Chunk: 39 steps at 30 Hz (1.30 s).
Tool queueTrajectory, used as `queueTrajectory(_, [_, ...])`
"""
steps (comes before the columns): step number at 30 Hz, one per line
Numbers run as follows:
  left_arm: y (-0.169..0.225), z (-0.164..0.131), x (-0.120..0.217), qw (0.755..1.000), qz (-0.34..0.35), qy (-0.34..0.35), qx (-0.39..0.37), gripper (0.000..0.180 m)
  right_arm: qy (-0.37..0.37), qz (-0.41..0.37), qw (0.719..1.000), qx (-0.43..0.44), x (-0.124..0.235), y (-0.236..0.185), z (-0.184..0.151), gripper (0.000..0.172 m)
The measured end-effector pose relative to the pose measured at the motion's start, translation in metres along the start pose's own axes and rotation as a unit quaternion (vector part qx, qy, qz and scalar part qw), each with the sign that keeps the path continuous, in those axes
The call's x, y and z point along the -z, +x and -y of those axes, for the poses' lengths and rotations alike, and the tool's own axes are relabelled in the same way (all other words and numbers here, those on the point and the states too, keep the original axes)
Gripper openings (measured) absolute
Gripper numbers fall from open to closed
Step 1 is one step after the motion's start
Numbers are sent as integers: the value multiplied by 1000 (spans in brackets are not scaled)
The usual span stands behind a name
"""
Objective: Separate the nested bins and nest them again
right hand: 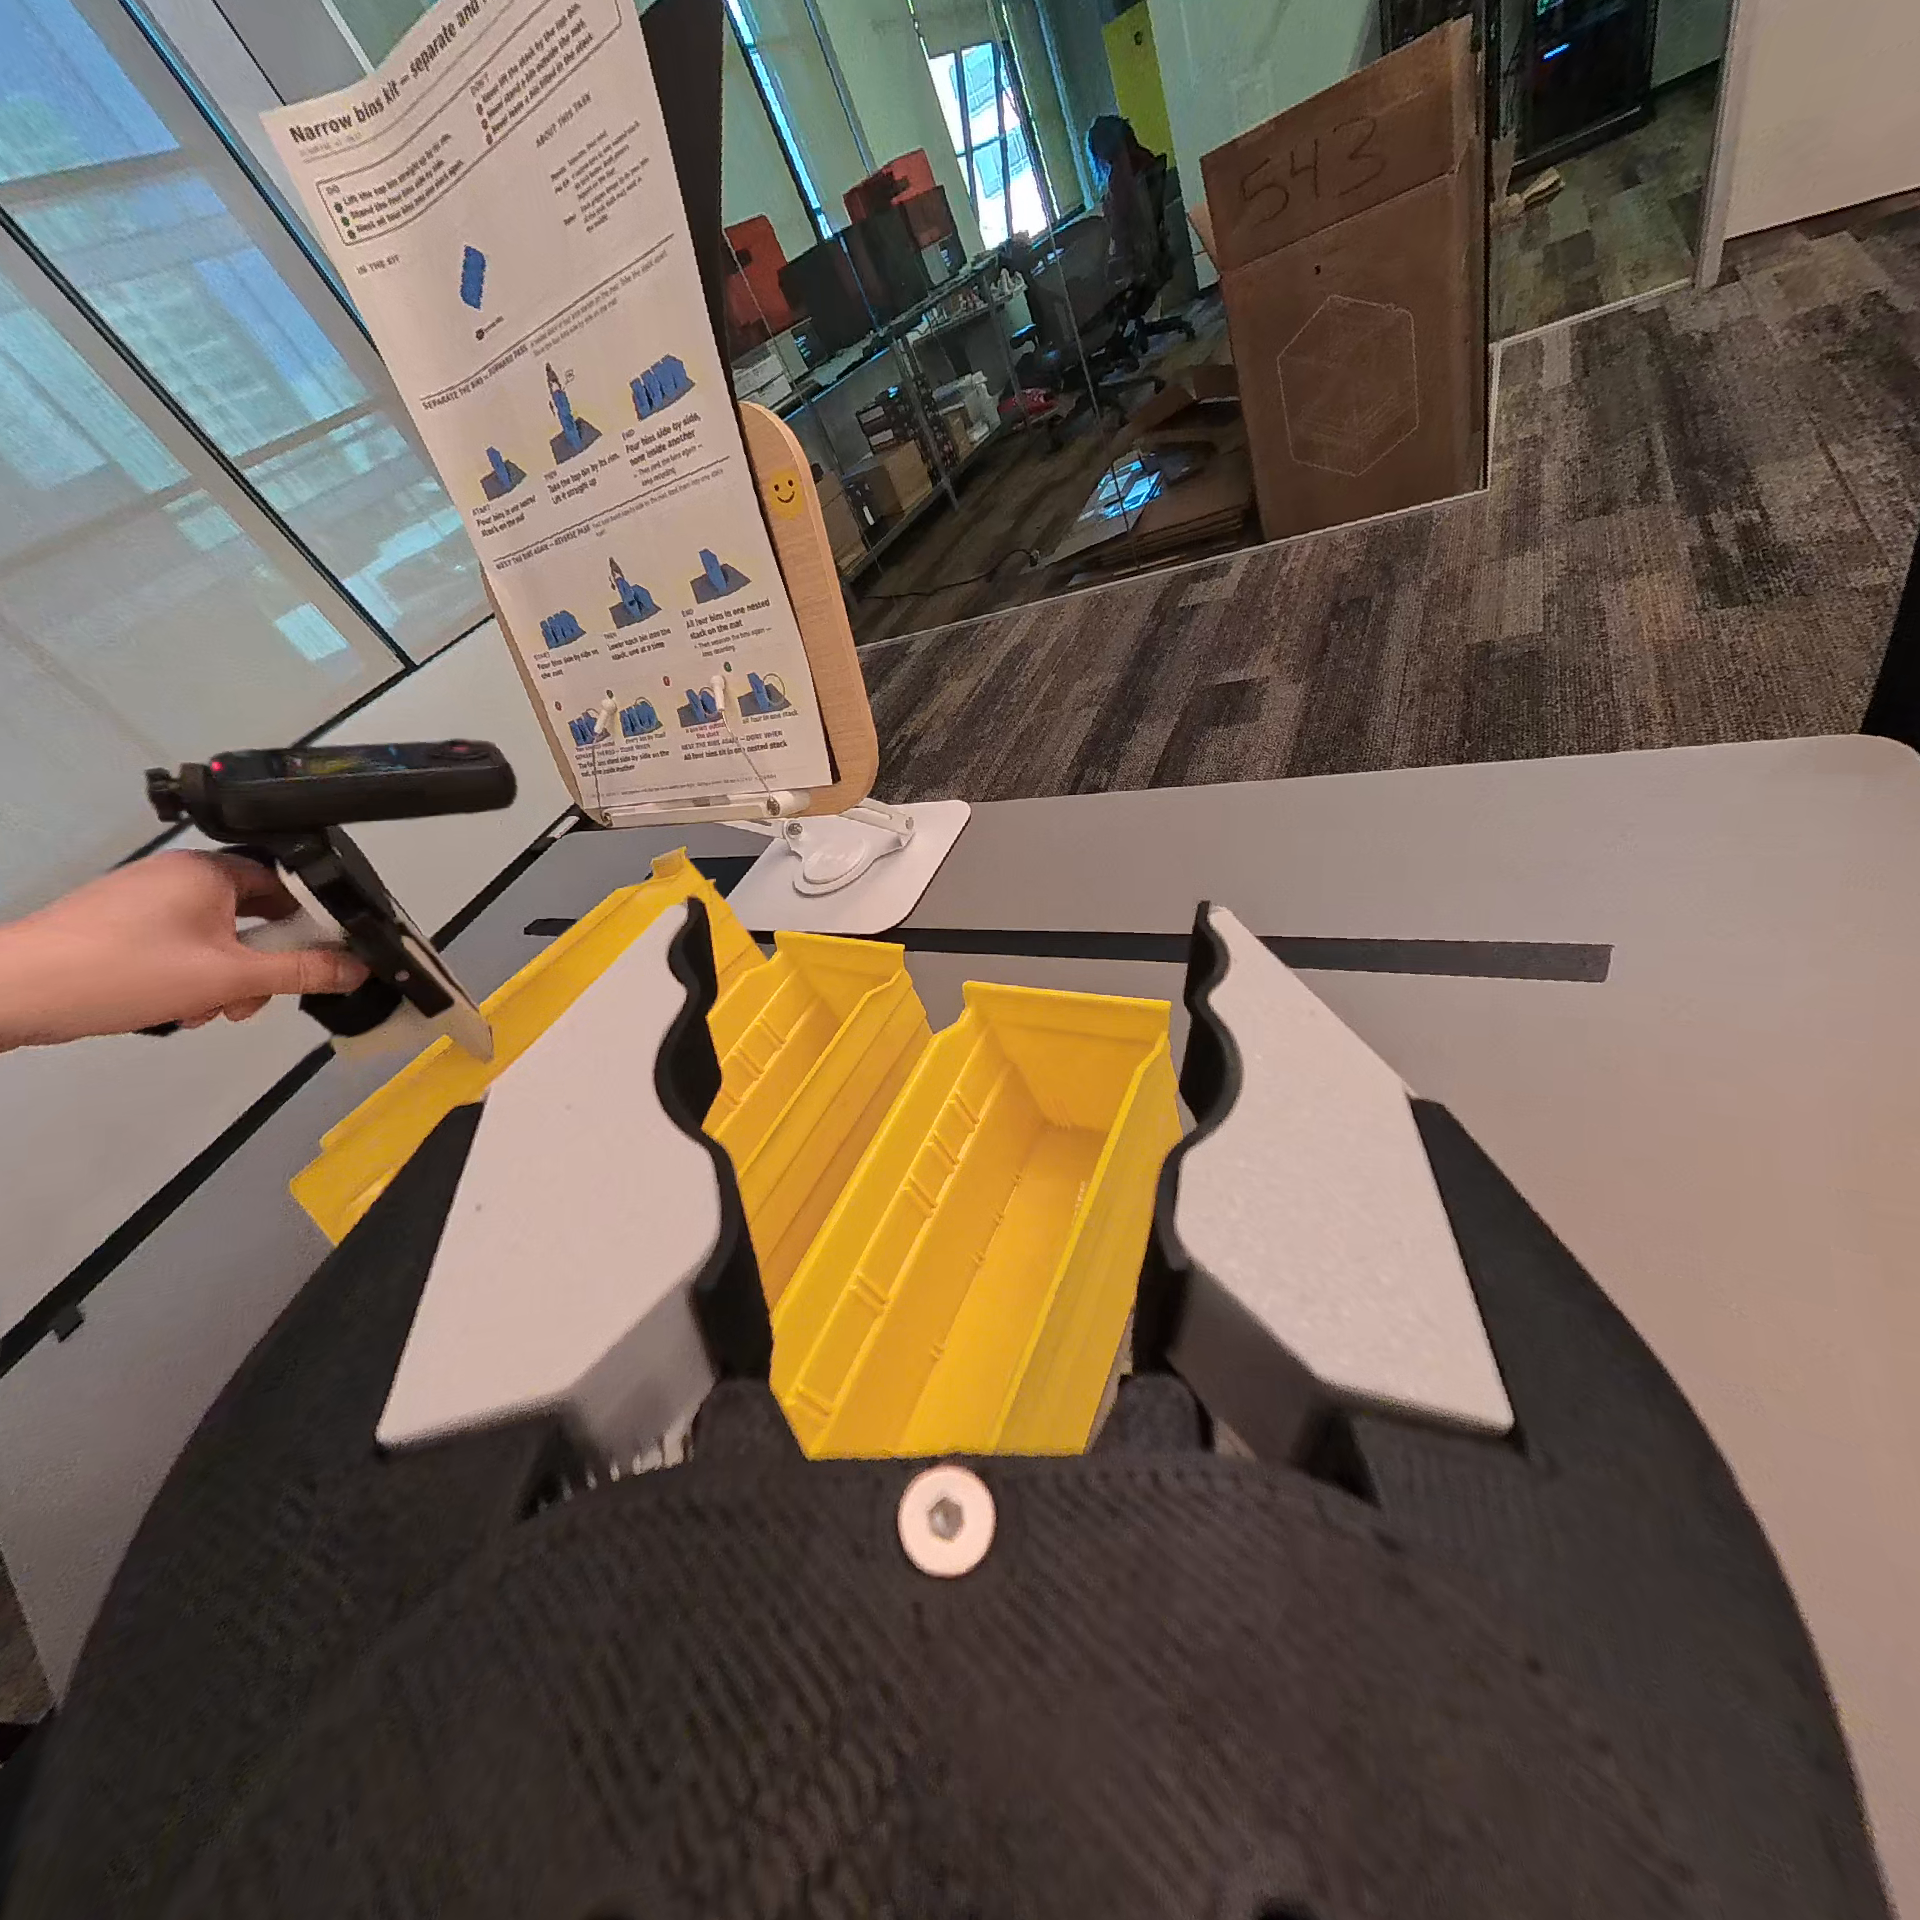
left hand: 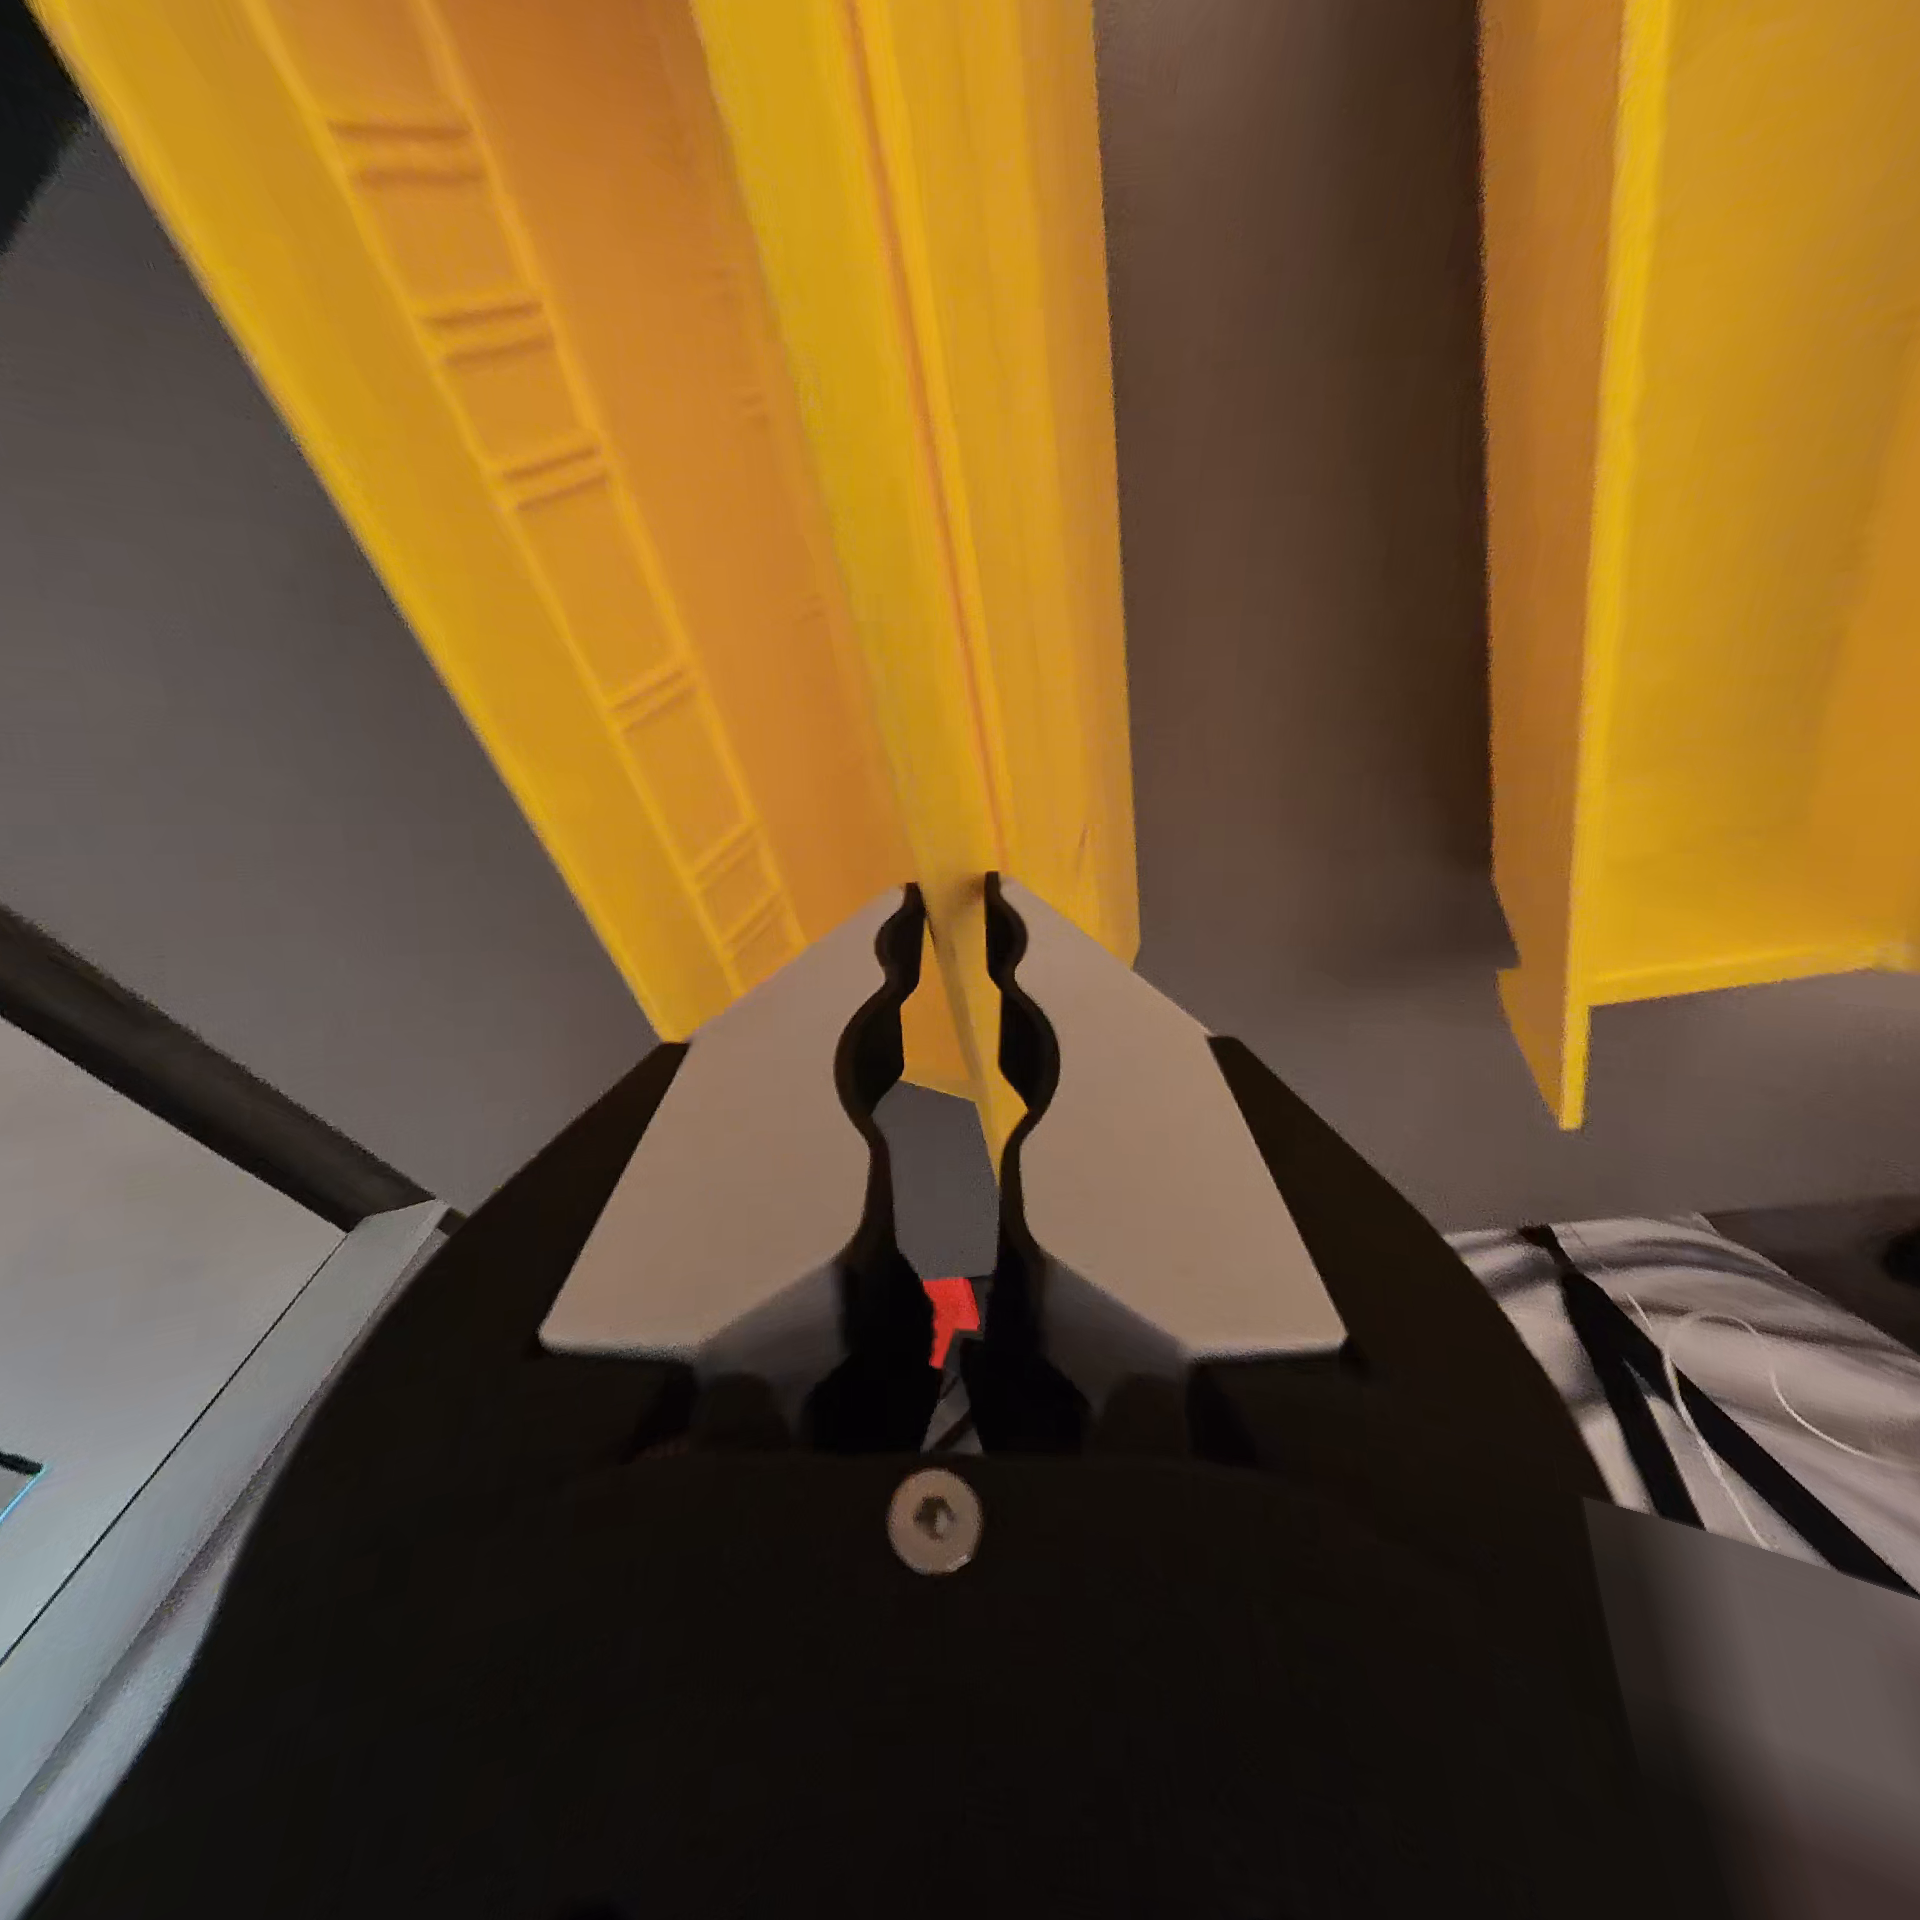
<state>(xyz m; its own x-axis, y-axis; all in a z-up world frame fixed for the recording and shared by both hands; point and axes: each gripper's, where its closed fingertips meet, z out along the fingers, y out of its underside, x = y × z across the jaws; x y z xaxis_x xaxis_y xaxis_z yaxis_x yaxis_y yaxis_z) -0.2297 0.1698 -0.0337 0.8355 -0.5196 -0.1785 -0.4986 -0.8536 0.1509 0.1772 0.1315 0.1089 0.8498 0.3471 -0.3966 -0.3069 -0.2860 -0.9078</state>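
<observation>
Three yellow bins stand side by side on the grey table (right hand: 1558, 1039). In the left wrist view, my left gripper (left hand: 954, 896) is shut on the thin side wall of the left yellow bin (left hand: 644, 416); both pads press on the wall. Another yellow bin (left hand: 1714, 520) stands to its right. In the right wrist view, the left gripper (right hand: 468, 1029), held by a hand (right hand: 156, 956), pinches the left bin (right hand: 416, 1101). My right gripper (right hand: 948, 935) is open, above the middle bin (right hand: 821, 1039) and the right bin (right hand: 987, 1195), touching neither.
A printed instruction sheet (right hand: 582, 416) on a wooden stand with a white base (right hand: 852, 862) stands behind the bins. A black tape line (right hand: 1351, 956) crosses the table. Grey cloth with black straps (left hand: 1662, 1403) lies off the table's edge.
</observation>
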Motion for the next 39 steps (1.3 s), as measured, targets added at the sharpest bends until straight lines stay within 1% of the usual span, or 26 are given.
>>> queueTrajectory(2, [-10,1,2,1000,21,4,0,24,0,1,1000,-1,1,0,0,90])
queueTrajectory(5, [-14,-3,5,1000,23,1,-16,70,5,1,1000,-4,2,2,2,90])
queueTrajectory(6, [-10,-3,6,1000,8,9,-19,77,5,2,1000,-5,3,2,2,90])
queueTrajectory(7, [-10,-2,8,1000,8,20,-23,67,6,2,1000,-5,3,3,2,90])
queueTrajectory(10, [-16,7,24,994,9,100,-48,64,9,2,1000,-8,5,5,3,90])
queueTrajectory(13, [-15,14,61,972,-32,230,-47,58,15,2,1000,-14,7,8,5,90])
queueTrajectory(14, [-15,15,82,954,-47,292,-44,59,16,1,1000,-16,7,10,5,90])
queueTrajectory(16, [-20,8,131,901,-68,427,-45,59,15,-1,1000,-19,7,12,5,90])
queueTrajectory(17, [-26,-1,156,866,-66,494,-41,60,14,-3,1000,-20,6,14,4,90])
queueTrajectory(19, [-39,-29,196,788,-48,613,-42,73,12,-7,1000,-20,5,16,3,90])
queueTrajectory(20, [-44,-45,209,748,-33,661,-45,71,11,-10,1000,-20,5,17,2,90])
queueTrajectory(22, [-49,-76,225,667,-5,743,-57,69,9,-14,1000,-20,4,20,1,90])
queueTrajectory(23, [-50,-88,225,641,5,765,-63,73,8,-16,1000,-21,3,21,1,90])
queueTrajectory(25, [-47,-101,216,598,22,797,-81,99,5,-20,1000,-21,1,22,-1,90])
queueTrajectory(26, [-45,-100,207,594,18,800,-82,107,2,-22,1000,-21,0,23,-2,90])
queueTrajectory(27, [-41,-94,192,607,-2,790,-82,106,0,-23,1000,-19,-1,23,-3,90])
queueTrajectory(28, [-36,-87,175,632,-39,770,-80,91,-4,-24,1000,-18,-3,22,-5,90])
queueTrajectory(29, [-26,-81,162,647,-89,752,-91,59,-8,-25,1000,-17,-5,22,-6,90])
queueTrajectory(30, [-15,-76,154,649,-138,741,-108,30,-12,-26,999,-15,-7,21,-8,90])
queueTrajectory(31, [-13,-69,147,650,-160,734,-112,8,-16,-26,999,-13,-9,21,-10,90])
queueTrajectory(32, [-24,-57,138,662,-145,729,-90,3,-21,-27,999,-12,-11,20,-12,90])
queueTrajectory(33, [-40,-41,126,683,-112,719,-59,17,-26,-26,999,-10,-13,20,-14,90])
queueTrajectory(34, [-53,-26,109,714,-89,694,-34,36,-31,-26,999,-8,-14,19,-16,90])
queueTrajectory(36, [-65,1,72,774,-98,625,3,86,-38,-28,999,-5,-17,20,-19,90])
queueTrajectory(38, [-58,16,39,823,-148,548,-2,84,-46,-30,998,-4,-20,21,-22,90])
queueTrajectory(39, [-63,22,24,844,-141,518,4,84,-50,-32,998,-4,-22,22,-24,90])
